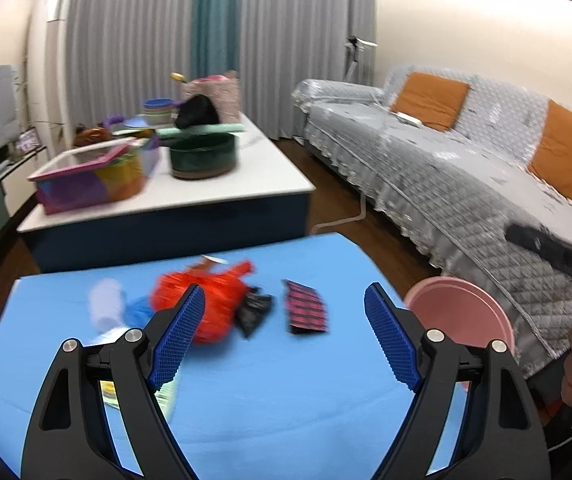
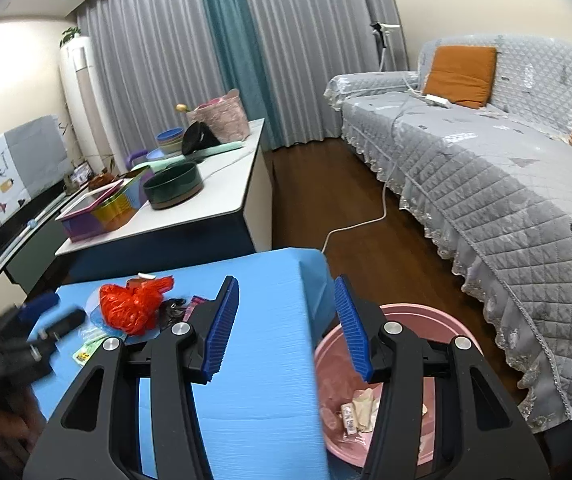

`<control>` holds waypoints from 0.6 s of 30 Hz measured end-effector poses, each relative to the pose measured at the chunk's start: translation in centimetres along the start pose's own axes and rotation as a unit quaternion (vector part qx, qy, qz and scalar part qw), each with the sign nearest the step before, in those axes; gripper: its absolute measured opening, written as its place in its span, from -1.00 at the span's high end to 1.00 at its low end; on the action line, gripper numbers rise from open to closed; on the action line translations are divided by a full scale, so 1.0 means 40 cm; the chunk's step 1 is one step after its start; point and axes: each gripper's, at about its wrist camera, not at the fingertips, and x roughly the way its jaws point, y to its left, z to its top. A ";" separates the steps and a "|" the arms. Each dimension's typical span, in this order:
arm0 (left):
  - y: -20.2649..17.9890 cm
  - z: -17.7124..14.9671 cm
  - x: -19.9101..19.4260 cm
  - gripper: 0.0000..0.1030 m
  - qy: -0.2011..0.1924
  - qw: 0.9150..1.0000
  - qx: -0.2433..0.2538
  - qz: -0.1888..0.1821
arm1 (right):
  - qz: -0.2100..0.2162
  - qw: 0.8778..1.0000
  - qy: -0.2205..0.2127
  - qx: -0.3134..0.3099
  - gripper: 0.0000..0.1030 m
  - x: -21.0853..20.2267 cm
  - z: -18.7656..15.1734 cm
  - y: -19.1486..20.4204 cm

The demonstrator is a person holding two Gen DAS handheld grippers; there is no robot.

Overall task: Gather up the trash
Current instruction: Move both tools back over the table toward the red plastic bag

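Both claws are hanging apart and empty; left gripper [image 1: 283, 336] is lining up on the red bag [image 1: 201, 304], then carrying right to the pink basin [image 2: 406, 392].

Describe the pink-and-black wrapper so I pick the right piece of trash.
Find the blue-covered table. On it, right of the crumpled red plastic bag and small black wrapper, lies the flat pink-and-black striped wrapper. It alone is striped and lies apart.
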 end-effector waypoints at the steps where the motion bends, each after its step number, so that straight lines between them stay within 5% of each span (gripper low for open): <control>1: 0.018 0.008 -0.001 -0.52 -0.002 1.000 -0.004 0.005 | 0.001 1.000 0.002 -0.001 0.02 0.005 -0.001 0.007; 10: 0.220 0.052 0.015 -0.29 -0.025 0.995 -0.076 0.058 | 0.014 1.000 0.017 -0.017 0.02 0.065 -0.019 0.079; 18: 0.302 -0.014 0.089 -0.07 0.016 0.987 -0.138 0.080 | 0.024 0.999 0.030 -0.026 0.02 0.138 -0.045 0.122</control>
